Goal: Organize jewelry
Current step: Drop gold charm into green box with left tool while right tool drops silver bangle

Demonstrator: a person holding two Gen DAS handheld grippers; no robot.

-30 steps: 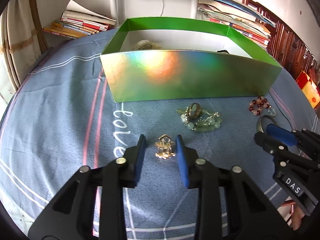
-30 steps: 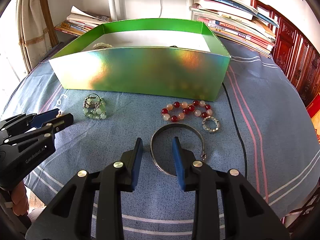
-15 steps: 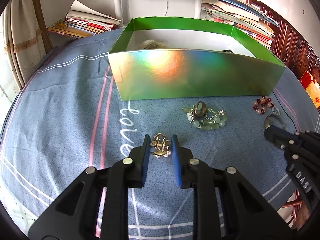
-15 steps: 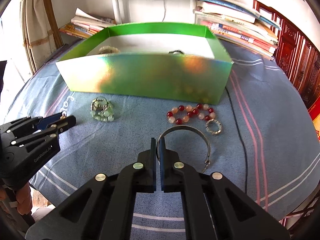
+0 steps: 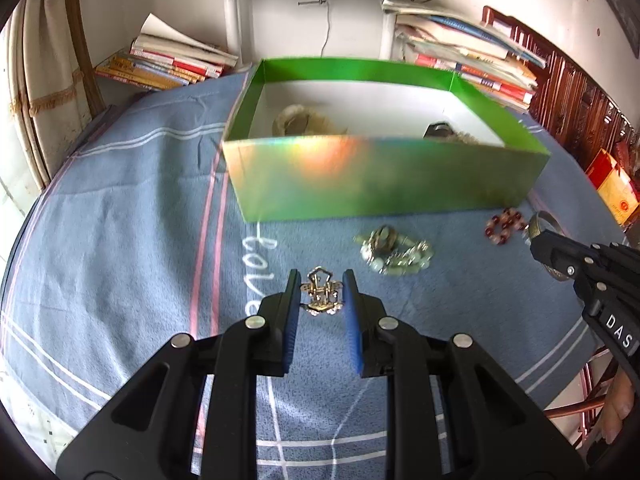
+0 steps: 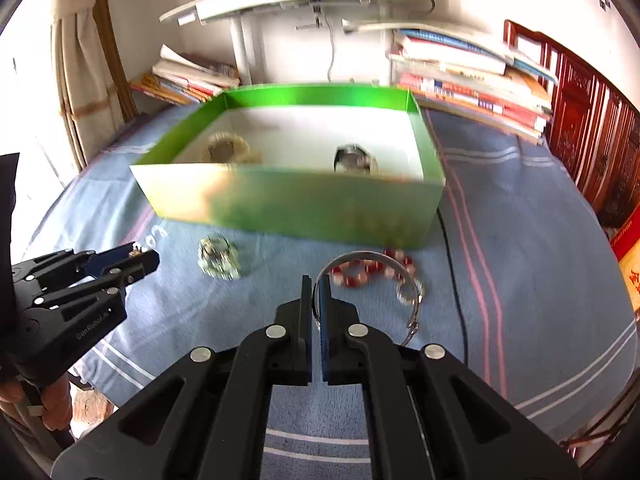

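So both hands already have something: the left gripper (image 5: pixel 321 294) is clamped on a little gold ornament (image 5: pixel 321 295), some kind of brooch or clip, and the right gripper (image 6: pixel 316 300) is pinched tight on the near edge of a thin silver bangle (image 6: pixel 372 276), with the rest of the hoop sticking out forward and to the right past the fingertips. The bit that matters for the next move is where the green box (image 5: pixel 384 176) sits: dead ahead of both grippers, with its tall shiny front wall between them and the white floor inside. So I'd guess each piece has to go up and over that wall, not straight in. The bangle looks like the trickier one, since its free end could catch the rim. From the right wrist view the right hand seems the nearer of the two. The jade-coloured bracelet (image 5: pixel 394 254) and the red bead bracelet (image 5: pixel 505 226) are lying on the blue cloth (image 5: pixel 120 220) over the worktop, just in front of the box.
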